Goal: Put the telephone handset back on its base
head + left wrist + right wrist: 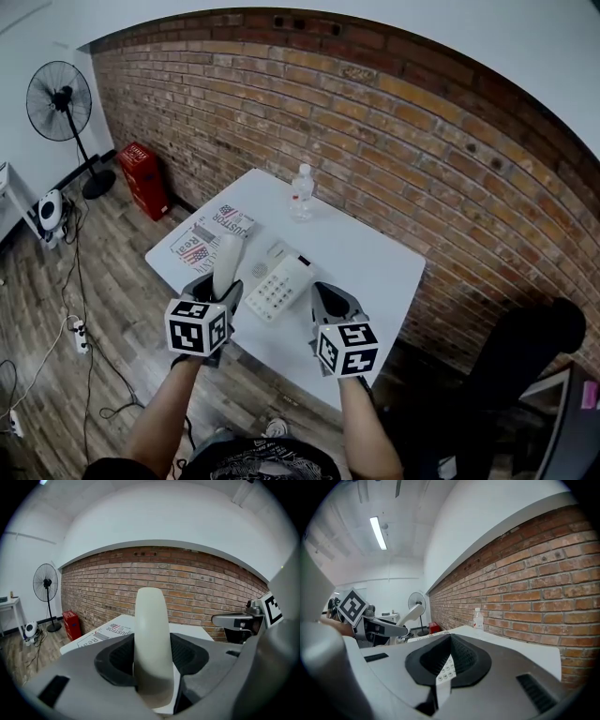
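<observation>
Holding the white handset upright, my left claw pinches its lower end at centre-left of the head view, over the near edge of the counter. The telephone base lies on the counter just right of the handset, keypad up. My right claw, lower right of the base, has its jaws pressed nearly together on nothing, and the keypad shows through the slit. A water bottle stands at the counter's far edge. A newspaper lies at its left.
</observation>
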`<move>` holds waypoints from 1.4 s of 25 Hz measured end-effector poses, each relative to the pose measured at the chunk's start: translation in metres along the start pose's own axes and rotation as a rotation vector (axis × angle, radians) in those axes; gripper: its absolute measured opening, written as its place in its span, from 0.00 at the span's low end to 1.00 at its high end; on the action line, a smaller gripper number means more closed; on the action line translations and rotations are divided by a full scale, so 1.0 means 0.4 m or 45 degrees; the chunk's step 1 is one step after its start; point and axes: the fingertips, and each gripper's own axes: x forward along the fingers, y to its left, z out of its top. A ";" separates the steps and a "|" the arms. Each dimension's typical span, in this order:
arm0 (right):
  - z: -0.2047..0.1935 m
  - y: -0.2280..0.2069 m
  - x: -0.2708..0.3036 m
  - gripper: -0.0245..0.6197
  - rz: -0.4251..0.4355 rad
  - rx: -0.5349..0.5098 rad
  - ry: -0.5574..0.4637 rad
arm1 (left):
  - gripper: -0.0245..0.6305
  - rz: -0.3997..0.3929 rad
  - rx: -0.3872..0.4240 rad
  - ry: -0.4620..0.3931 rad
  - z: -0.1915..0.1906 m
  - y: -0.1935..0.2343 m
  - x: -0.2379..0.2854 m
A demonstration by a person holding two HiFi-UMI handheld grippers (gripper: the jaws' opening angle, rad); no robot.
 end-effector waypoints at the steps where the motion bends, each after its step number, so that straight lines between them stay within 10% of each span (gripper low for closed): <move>1: -0.001 0.002 0.008 0.04 0.003 0.000 0.003 | 0.37 -0.004 0.003 0.008 -0.001 0.003 0.007; 35: -0.110 -0.023 0.200 0.04 -0.487 0.167 0.111 | 0.37 -0.503 0.180 0.498 -0.156 0.078 0.433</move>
